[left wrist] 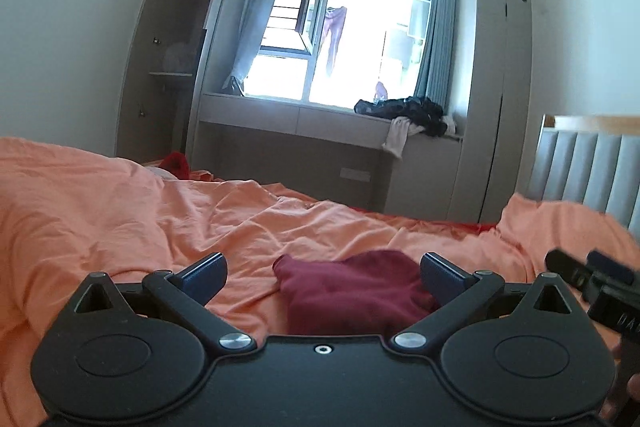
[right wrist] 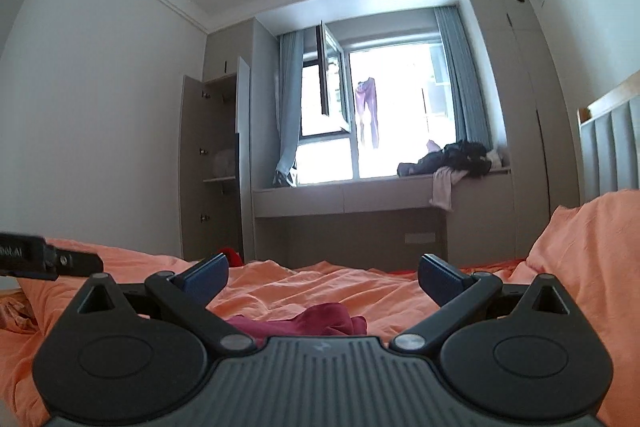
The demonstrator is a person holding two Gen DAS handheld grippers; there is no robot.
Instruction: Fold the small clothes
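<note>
A small maroon garment [left wrist: 352, 287] is lying crumpled on the orange bedsheet [left wrist: 120, 211], bunched into soft folds with a rounded upper edge. In the left wrist view it is sitting between the spread fingers of the left gripper [left wrist: 322, 277], which is gaping wide and holding nothing. The right gripper [right wrist: 322, 281] is likewise standing wide apart and empty, with the same garment [right wrist: 316, 321] lying low just ahead of its body. The sheet is rumpled and is rising into a mound at the left. Beyond the bed, a bright window [left wrist: 352, 39] with grey curtains is letting in daylight, dark clothes [left wrist: 412, 111] are heaped on the window bench, and a wardrobe [left wrist: 176, 59] is standing open. A grey padded headboard [left wrist: 584, 171] is showing at the right.
</note>
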